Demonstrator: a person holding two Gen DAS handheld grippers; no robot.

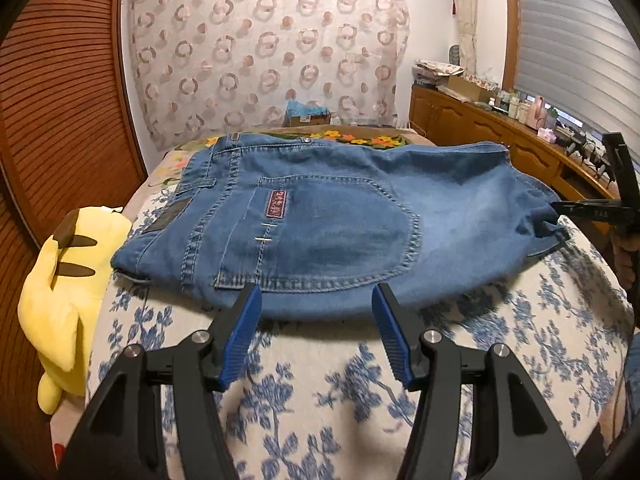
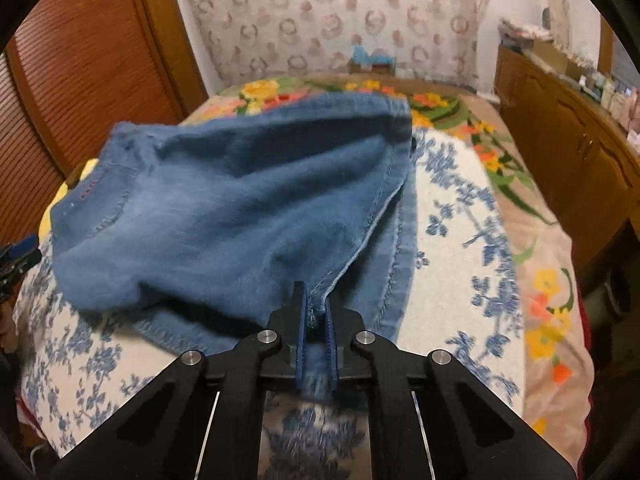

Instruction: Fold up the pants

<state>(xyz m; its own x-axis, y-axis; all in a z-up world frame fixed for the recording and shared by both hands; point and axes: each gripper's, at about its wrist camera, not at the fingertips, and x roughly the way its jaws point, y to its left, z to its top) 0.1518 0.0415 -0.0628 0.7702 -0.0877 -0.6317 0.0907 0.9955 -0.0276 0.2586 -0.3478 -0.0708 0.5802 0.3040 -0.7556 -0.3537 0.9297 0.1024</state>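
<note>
1. A yellow plush [image 1: 60,280] lay at the bed's left edge, just beside the jeans' waistband end.
2. The jeans [image 1: 320,216] lay folded across the middle of the bed [image 1: 320,392], waistband toward the left edge, back pocket [image 1: 332,236] facing up, on the blue-flowered cover.
3. The left tongs [image 1: 316,304] stood wide at the near hem of the jeans, the pads on either side of nothing; they did not seem to press the cloth.
4. The right tongs [image 2: 316,316] were clamped on a seamed edge of the jeans at the right end, with denim visibly pinched between the pads and the cloth lifted and bunched ahead of them.
5. Judged step: the right end was about to be carried over toward the waistband for the next fold.
6. Risks, as I judge them:
   - The pinch looked narrow and near the seam, so the heavy denim could slip out mid-carry.
   - Only some layers may have been caught; the lower one [image 2: 396,280] lay on the bed and could trail, leaving an uneven fold.
   - With the left tongs holding nothing, the whole stack could drag leftward toward the plush instead of folding.
   - The bunching could set creases if laid down unsmoothed.
</note>
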